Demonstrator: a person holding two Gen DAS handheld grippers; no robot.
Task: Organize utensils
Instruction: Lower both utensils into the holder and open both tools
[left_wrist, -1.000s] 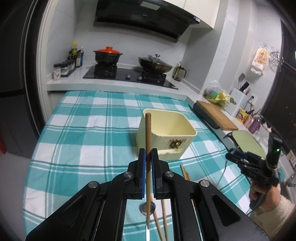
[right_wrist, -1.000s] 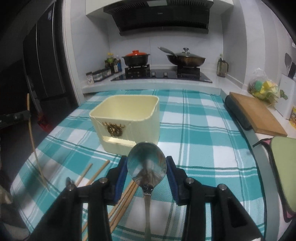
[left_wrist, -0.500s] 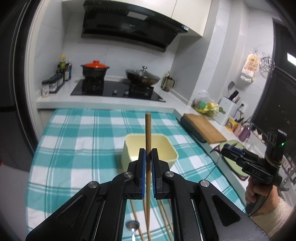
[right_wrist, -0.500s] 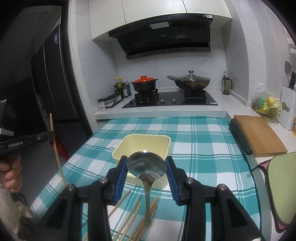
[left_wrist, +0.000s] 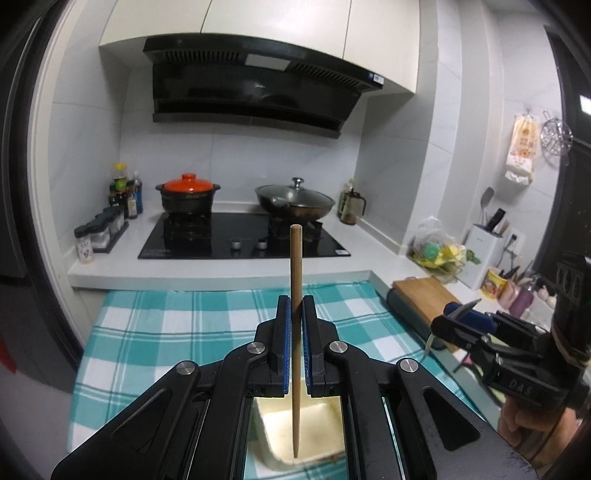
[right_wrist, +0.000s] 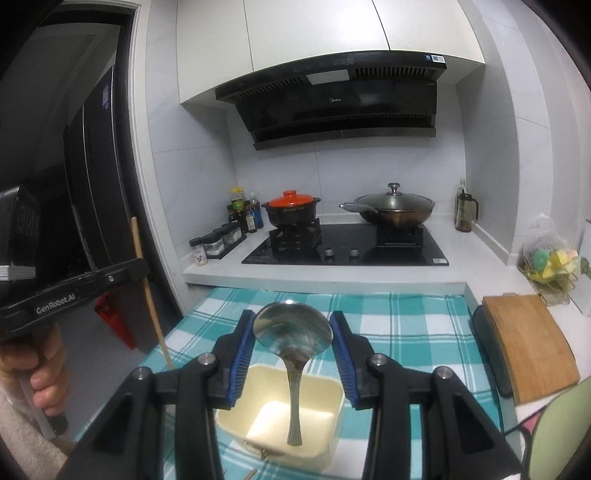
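Observation:
My left gripper (left_wrist: 295, 325) is shut on a wooden chopstick (left_wrist: 295, 280), held upright with its lower tip over the cream square container (left_wrist: 314, 443) on the checked cloth. My right gripper (right_wrist: 293, 328) is shut on a metal spoon (right_wrist: 293, 332), bowl up, its handle hanging down over the same container (right_wrist: 280, 417). The right gripper (left_wrist: 465, 321) shows at the right of the left wrist view. The left gripper's body (right_wrist: 74, 288) and its chopstick (right_wrist: 147, 291) show at the left of the right wrist view.
A teal checked tablecloth (left_wrist: 166, 332) covers the table. Behind it is a counter with a black hob (left_wrist: 240, 240), an orange-lidded pot (left_wrist: 188, 195) and a wok (left_wrist: 295, 201). A wooden cutting board (right_wrist: 528, 339) lies to the right. A chopstick end (right_wrist: 251, 474) lies by the container.
Both grippers have risen well above the table with the chopstick and the spoon and now hang over the cream container. The loose chopsticks on the cloth have dropped out of view.

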